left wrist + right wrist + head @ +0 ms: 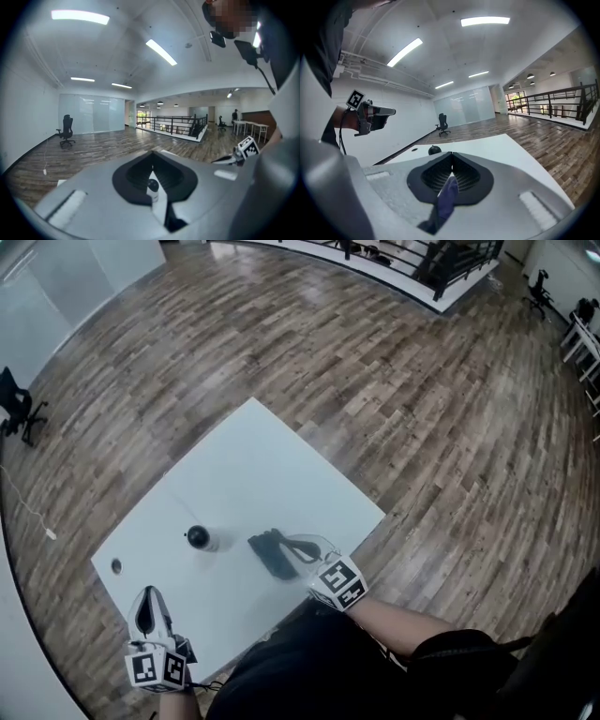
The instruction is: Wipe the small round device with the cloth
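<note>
The small round device (pixel 198 537), black on a pale base, stands on the white table (pixel 253 465) left of centre. It also shows in the left gripper view (pixel 152 185) and the right gripper view (pixel 434 150). A dark cloth (pixel 270 557) lies on the table to the device's right. My right gripper (pixel 291 547) is shut on the cloth's near end, and the bluish cloth (pixel 447 197) hangs pinched between its jaws. My left gripper (pixel 150 594) is shut and holds nothing. It hovers by the table's near left edge, well short of the device.
A small round hole (pixel 116 566) sits in the table near its left corner. Wood floor surrounds the table. An office chair (pixel 19 404) stands far left and a black railing (pixel 450 263) runs along the far side. The person's dark clothing (pixel 309 671) meets the near edge.
</note>
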Action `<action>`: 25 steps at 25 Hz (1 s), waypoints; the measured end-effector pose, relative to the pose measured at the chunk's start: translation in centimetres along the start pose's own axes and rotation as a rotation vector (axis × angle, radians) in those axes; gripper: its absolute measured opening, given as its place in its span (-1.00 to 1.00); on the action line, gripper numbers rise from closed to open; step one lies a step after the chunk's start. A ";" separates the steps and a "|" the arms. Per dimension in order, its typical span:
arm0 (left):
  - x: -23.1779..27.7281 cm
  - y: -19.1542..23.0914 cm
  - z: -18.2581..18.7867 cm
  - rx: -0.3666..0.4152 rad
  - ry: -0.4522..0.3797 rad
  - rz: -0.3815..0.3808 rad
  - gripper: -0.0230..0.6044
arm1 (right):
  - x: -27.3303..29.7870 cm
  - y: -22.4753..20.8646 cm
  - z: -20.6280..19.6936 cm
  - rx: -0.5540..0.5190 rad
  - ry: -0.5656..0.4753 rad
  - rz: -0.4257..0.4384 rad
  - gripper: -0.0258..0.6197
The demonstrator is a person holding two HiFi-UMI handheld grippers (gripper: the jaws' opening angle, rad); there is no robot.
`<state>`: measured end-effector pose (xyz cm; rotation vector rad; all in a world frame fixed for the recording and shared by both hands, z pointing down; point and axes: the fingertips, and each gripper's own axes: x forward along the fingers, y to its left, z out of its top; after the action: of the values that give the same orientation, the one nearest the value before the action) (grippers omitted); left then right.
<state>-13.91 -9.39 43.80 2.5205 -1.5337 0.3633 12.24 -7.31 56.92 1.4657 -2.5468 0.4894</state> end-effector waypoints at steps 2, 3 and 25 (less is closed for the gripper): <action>-1.0 0.7 -0.2 -0.012 -0.005 0.025 -0.90 | 0.5 0.6 -1.0 -0.013 0.025 0.021 -0.91; -1.5 1.1 -0.4 -0.026 -0.006 0.039 -0.90 | 0.8 0.9 -1.6 -0.020 0.047 0.026 -0.91; -5.1 4.4 -1.8 -0.024 0.058 0.108 -0.90 | 4.7 1.3 -9.0 -0.119 0.291 0.005 -0.30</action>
<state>-20.25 -6.56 44.07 2.3933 -1.6460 0.4257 8.59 -7.26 66.45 1.2463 -2.3105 0.5020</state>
